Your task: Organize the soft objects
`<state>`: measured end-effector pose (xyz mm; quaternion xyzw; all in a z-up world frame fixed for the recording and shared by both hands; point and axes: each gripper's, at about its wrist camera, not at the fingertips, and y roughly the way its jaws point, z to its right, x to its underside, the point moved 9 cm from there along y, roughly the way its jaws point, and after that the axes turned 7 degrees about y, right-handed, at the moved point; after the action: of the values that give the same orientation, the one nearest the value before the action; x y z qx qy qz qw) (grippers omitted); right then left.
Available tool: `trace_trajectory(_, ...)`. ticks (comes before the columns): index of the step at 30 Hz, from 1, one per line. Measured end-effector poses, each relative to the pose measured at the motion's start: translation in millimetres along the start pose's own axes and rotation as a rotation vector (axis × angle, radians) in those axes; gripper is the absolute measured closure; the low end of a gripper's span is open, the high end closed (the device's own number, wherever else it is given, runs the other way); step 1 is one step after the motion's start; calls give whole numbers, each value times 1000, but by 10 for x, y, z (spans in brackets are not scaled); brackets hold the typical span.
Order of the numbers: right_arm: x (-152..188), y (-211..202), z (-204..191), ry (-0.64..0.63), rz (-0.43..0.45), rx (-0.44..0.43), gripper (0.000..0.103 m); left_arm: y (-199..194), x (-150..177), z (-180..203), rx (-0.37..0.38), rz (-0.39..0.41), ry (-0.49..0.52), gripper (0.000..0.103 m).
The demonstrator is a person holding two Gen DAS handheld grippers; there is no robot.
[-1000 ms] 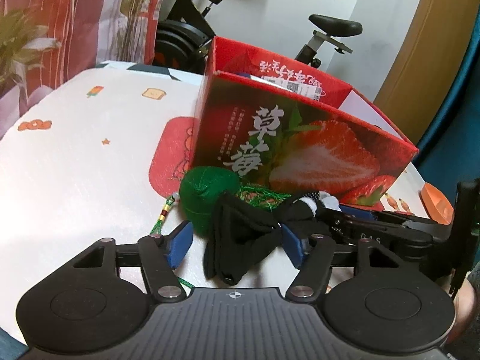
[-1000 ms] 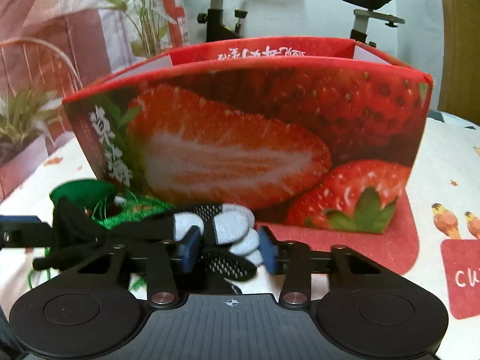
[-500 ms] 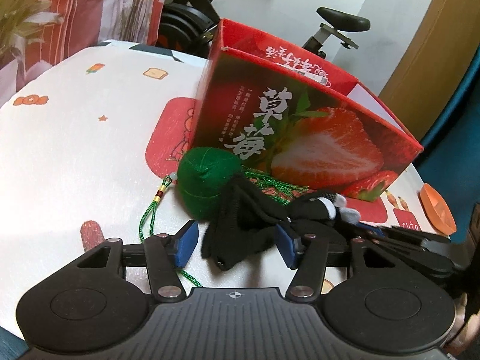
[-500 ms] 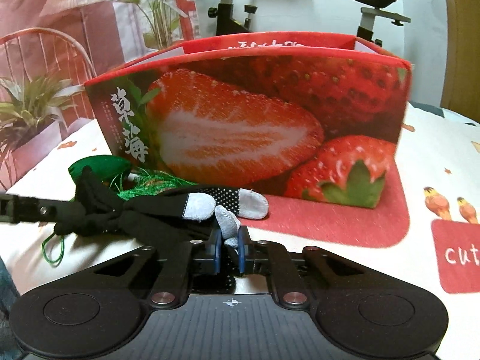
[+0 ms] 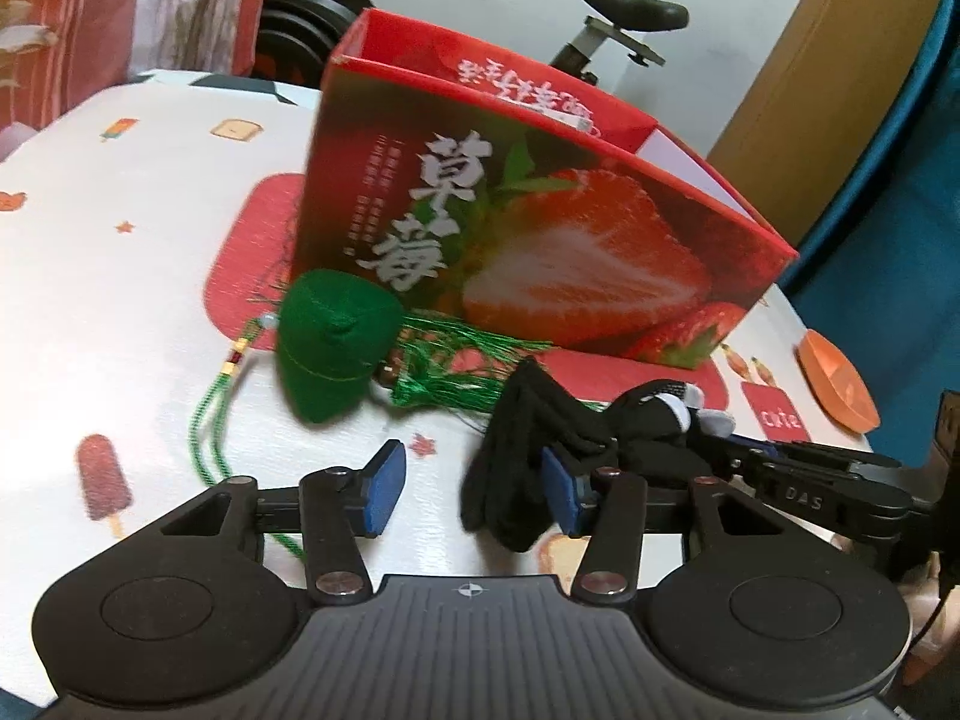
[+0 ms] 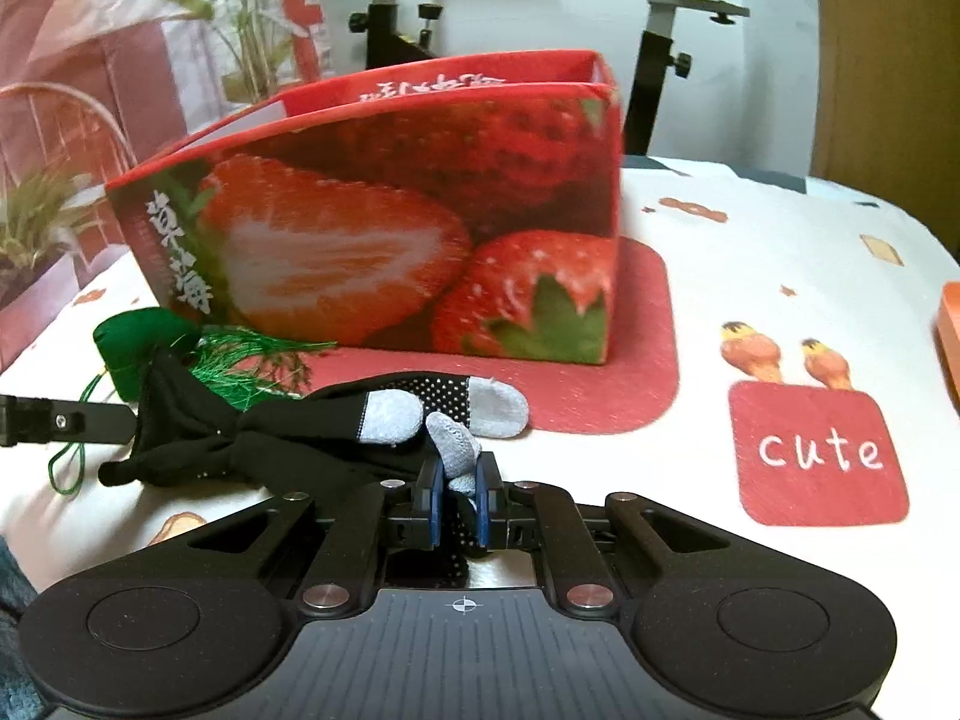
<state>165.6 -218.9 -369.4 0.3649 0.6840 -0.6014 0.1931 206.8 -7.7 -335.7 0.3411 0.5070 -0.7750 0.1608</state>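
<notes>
A black glove [image 6: 288, 438] with grey fingertips lies on the tablecloth in front of the red strawberry box [image 6: 390, 252]. My right gripper [image 6: 459, 483] is shut on one grey fingertip. In the left wrist view the glove's cuff [image 5: 516, 480] rests against the right pad of my left gripper [image 5: 471, 489]. That gripper's jaws are closing, with the left pad still well apart from the cuff. A green stuffed pouch [image 5: 330, 354] with a tassel and cord lies by the box's near corner, apart from the glove.
The strawberry box [image 5: 540, 228] stands open-topped on a red mat. An orange dish [image 5: 837, 384] sits near the table's right edge. An exercise bike [image 6: 672, 12] and plants stand behind the table. The patterned tablecloth [image 6: 810, 276] spreads right of the box.
The right gripper shut on the glove's grey fingertip and drew the glove rightward, off the green pouch. The left jaws narrowed, and the cuff now sits by the right pad.
</notes>
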Motion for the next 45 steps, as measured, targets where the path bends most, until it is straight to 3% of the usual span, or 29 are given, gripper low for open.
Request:
trace_trajectory(5, 30, 4, -10, -33, 15, 7, 92, 66, 16, 96, 59, 0, -14, 61)
trace_trajectory(18, 28, 24, -7, -15, 39, -11, 92, 271, 53, 140, 42, -5, -34, 65)
trace_trajectory(19, 29, 23, -6, -11, 41, -11, 92, 278, 52, 146, 41, -3, -34, 67)
trace_trajectory(21, 30, 19, 2, 10, 44, -14, 92, 271, 57, 153, 39, 1, -25, 88)
trace_trajectory(22, 30, 13, 13, 26, 46, -19, 92, 265, 67, 165, 46, 3, -17, 89)
trace_trajectory(29, 38, -103, -35, 43, 77, -39, 94, 181, 73, 223, -3, 27, 62, 91)
trace_trajectory(34, -80, -313, -193, 3, 157, -57, 94, -2, -9, 217, 1, 89, 65, 91)
trace_trajectory(45, -215, -596, -319, -22, 230, -58, 94, -268, -154, 404, 32, 188, 118, 91)
